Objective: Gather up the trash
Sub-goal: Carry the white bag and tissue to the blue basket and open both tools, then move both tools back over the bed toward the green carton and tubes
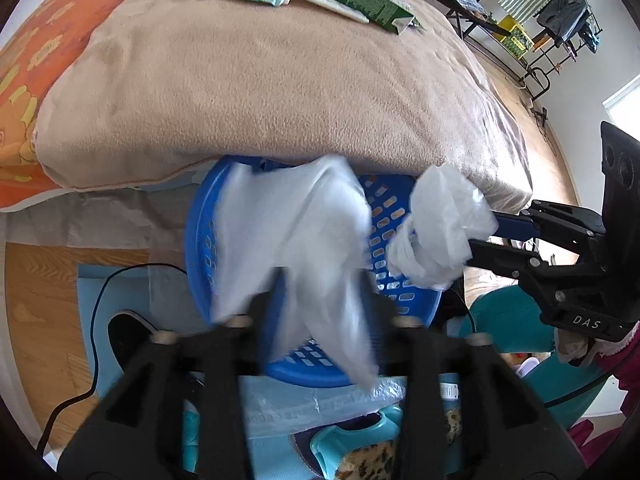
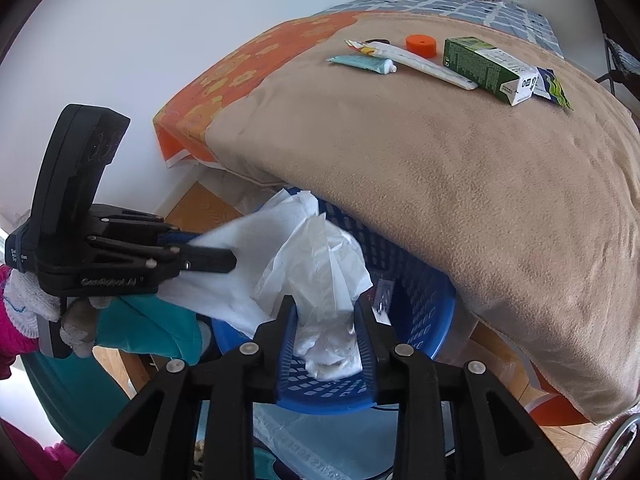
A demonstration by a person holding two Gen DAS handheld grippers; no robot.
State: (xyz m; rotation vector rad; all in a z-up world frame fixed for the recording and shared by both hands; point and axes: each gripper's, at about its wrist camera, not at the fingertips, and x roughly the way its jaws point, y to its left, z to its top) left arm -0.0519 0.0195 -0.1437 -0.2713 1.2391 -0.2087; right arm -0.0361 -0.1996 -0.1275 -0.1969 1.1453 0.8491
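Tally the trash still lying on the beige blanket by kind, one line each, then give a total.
Tubes: 2, the teal tube and the white tube
Caps: 1, the orange cap
Cartons: 1, the green carton
Wrappers: 1, the green wrapper beside the carton
Total: 5

Black linkage grippers [image 2: 326,312] with silver rivets, blue-lined fingers [image 2: 289,344]; grey knit glove [image 2: 76,324], magenta sleeve [image 2: 12,336]
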